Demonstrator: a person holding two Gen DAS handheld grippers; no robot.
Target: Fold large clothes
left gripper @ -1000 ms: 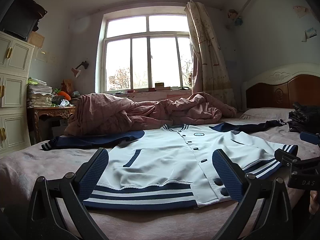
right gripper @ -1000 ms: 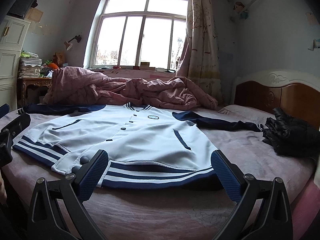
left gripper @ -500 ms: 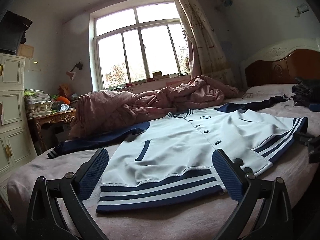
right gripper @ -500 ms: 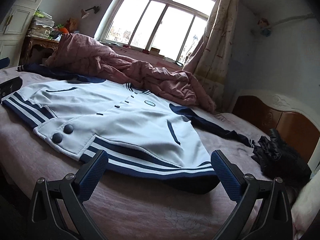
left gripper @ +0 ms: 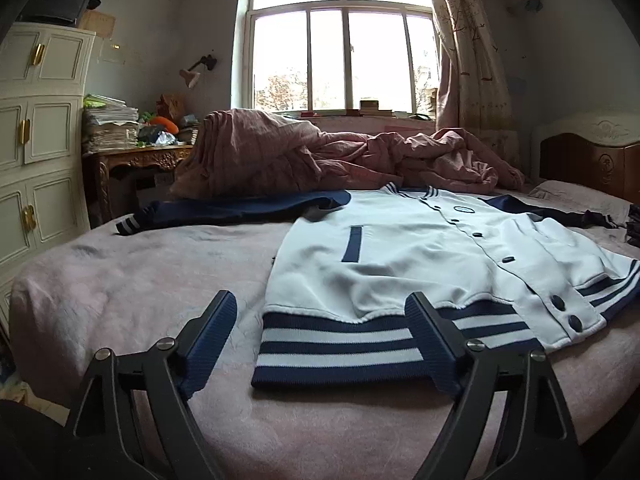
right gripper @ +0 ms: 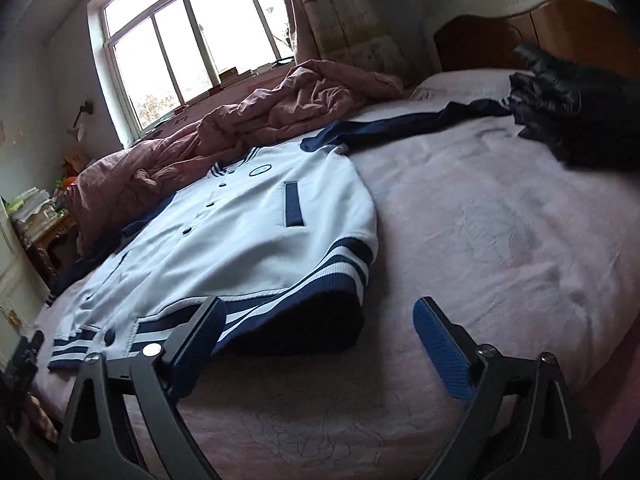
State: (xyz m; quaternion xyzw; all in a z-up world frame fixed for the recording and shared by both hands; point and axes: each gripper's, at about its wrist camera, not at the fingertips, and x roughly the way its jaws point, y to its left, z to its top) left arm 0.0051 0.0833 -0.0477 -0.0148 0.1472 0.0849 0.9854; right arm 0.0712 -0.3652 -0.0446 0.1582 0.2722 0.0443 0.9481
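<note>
Left gripper (left gripper: 320,344) low over the near edge of the bed (left gripper: 140,280), jaws wide but closing, nothing pinched; the left corner of the striped hem (left gripper: 340,344) lies between the fingers, pads not on the cloth. Right gripper (right gripper: 320,344) likewise wide and closing, empty; its left finger overlaps the hem's right corner (right gripper: 320,284) in view, the right finger over bare sheet. Jacket (left gripper: 420,252), white with navy sleeves, lies face up and buttoned, spread flat on the bed, hem toward the grippers, collar away. Left sleeve (left gripper: 240,208) stretched out sideways; right sleeve (right gripper: 404,124) runs out toward a dark bundle of clothing (right gripper: 580,112), cuff end touching or just beside it, cannot tell which. Beyond the collar, a rumpled pink quilt (left gripper: 320,156), then the window (left gripper: 340,40); headboard (right gripper: 540,32) to the right. Judgement: step in hand is taking the two hem corners to begin the first fold. To do it well, each gripper should settle onto its own corner and catch both layers of the ribbed band, not just the top one, with matched height so the hem lifts level. The right gripper looks set a little outboard of its corner and probably wants shifting inward before it bites. Sleeves likely need folding in, or they will trail.
</note>
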